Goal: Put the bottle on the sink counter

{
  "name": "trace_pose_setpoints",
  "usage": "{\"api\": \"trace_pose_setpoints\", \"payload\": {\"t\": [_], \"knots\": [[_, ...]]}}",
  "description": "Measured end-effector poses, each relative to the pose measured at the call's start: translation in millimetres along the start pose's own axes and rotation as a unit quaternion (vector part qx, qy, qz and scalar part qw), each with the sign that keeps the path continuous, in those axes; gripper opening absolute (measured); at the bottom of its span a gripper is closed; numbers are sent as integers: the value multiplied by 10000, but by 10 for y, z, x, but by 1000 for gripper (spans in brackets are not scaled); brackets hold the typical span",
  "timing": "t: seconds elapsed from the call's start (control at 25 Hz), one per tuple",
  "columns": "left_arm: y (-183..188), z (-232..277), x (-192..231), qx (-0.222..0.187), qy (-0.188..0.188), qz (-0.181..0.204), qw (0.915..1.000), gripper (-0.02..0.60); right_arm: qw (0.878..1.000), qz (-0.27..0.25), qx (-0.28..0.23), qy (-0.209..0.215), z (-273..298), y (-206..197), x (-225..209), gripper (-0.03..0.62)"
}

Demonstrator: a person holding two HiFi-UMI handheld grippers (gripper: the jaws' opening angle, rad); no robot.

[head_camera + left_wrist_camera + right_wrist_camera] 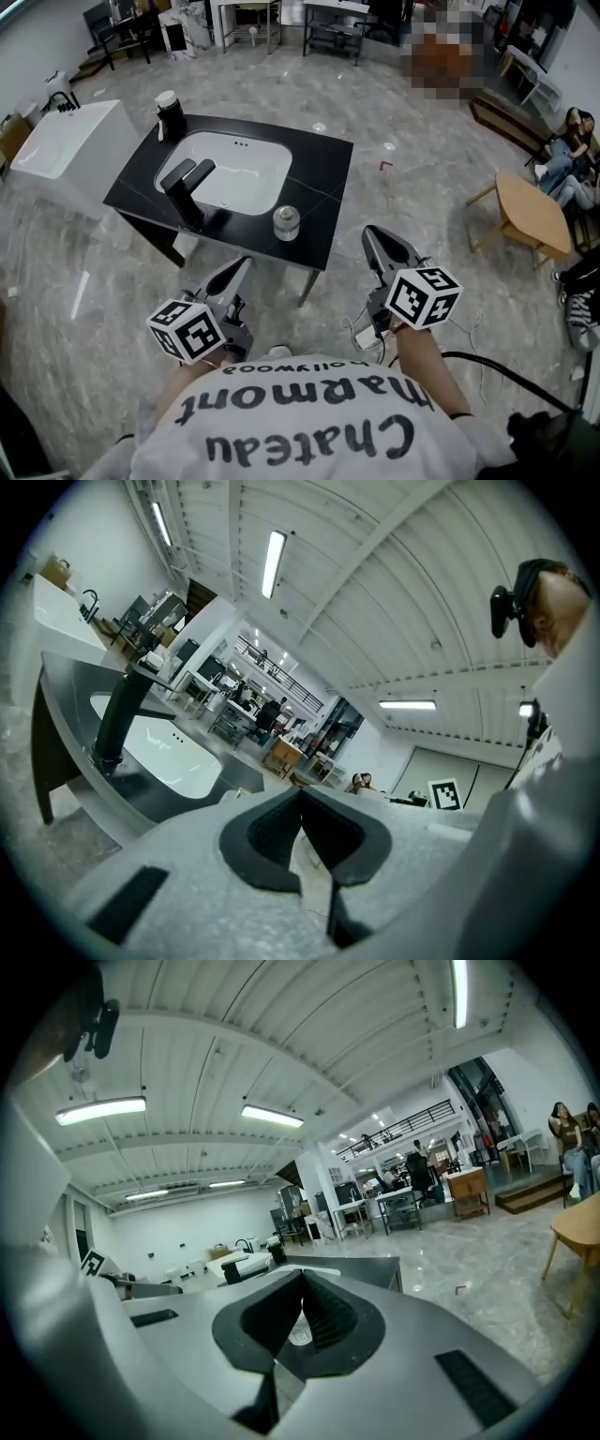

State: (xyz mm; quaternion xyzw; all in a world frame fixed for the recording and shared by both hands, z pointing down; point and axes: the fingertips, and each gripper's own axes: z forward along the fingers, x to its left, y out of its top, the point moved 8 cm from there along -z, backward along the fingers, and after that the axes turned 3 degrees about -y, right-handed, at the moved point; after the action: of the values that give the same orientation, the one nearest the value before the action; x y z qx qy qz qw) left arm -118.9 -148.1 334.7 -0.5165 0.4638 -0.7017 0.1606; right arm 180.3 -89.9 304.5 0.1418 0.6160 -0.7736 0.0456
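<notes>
Small clear bottle with a white cap (286, 222) stands on the black sink counter (319, 159), at its near edge.
The left gripper (247, 262) and the right gripper (369, 232) are both closed and empty, near the counter but not touching it.

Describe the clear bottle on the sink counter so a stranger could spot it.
Find the black sink counter with the white basin. The clear bottle stands at its near edge, right of the faucet; unlike the dark bottle at the far corner, it is squat, see-through.

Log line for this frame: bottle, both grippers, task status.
bottle: upright on sink counter, near front edge | left gripper: shut, empty | right gripper: shut, empty
</notes>
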Motion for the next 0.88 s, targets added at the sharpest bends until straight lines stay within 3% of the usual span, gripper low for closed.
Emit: {"api": "trace_pose_setpoints", "payload": {"t": [0.88], "knots": [[-1396, -461, -1700, -615, 773, 6, 9951, 15, 9935, -386, 475, 964, -1802, -499, -568, 12]]}}
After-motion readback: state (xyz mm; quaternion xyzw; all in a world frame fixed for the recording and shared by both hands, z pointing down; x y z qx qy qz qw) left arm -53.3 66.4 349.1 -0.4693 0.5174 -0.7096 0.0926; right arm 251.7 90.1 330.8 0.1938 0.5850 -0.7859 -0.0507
